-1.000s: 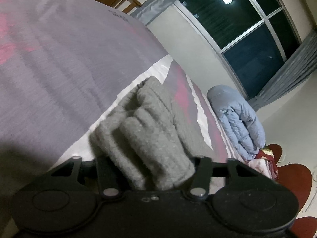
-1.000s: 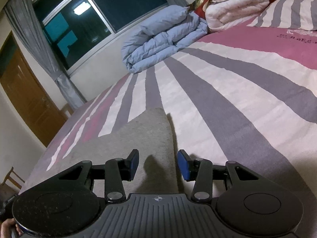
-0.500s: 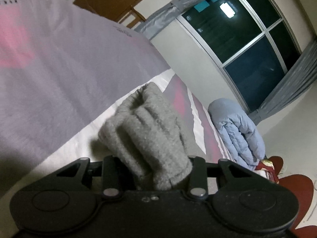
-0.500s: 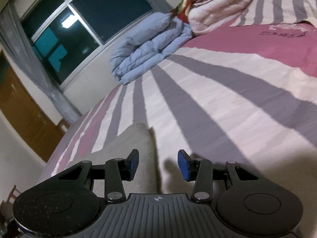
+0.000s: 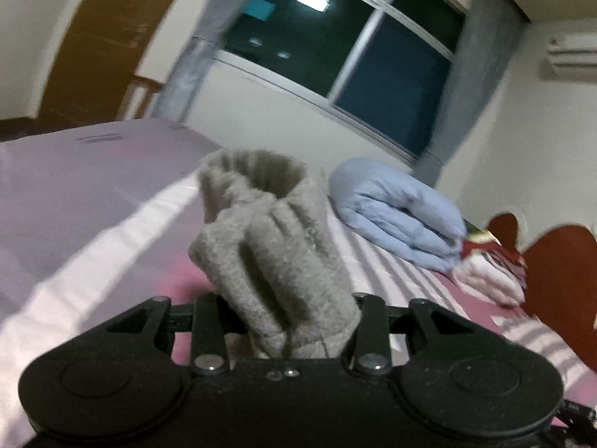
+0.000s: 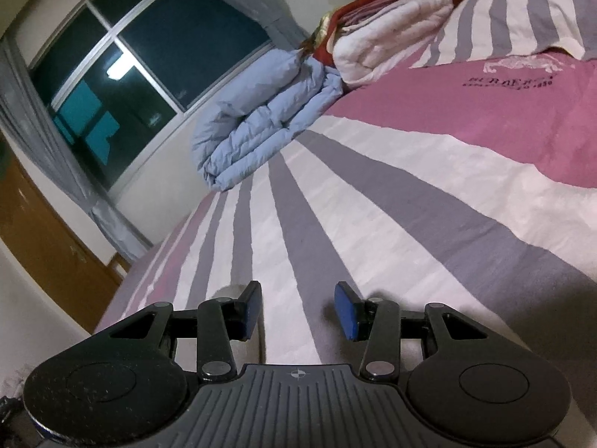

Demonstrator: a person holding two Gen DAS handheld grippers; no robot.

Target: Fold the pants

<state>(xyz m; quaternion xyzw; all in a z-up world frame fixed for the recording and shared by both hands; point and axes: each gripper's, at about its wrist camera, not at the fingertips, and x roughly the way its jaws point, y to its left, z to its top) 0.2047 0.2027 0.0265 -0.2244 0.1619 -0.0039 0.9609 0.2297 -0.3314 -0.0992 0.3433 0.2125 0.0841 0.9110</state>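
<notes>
A thick bunch of grey fleece pants [image 5: 268, 231] stands up out of my left gripper [image 5: 287, 298], which is shut on its gathered folds; the pads are hidden by the cloth. The bunch is lifted above the striped bed cover [image 5: 93, 224]. In the right wrist view my right gripper [image 6: 298, 310] is open just over the bed cover [image 6: 373, 224], its blue pads [image 6: 345, 311] bare with nothing between them. Only a small grey corner of the pants [image 6: 227, 293] shows behind its left finger.
A folded light-blue duvet [image 6: 261, 119] lies at the bed's far side under the window [image 6: 149, 56]. A white and red stack of quilts [image 6: 391, 30] and a striped pillow [image 6: 522, 11] sit by the red headboard [image 5: 559, 261]. A wooden door [image 5: 100, 37] stands at the left.
My left gripper has risen and rolled level, lifting the bunched pants off the bed. My right gripper has slid right, away from the pants, which now barely show at its left.
</notes>
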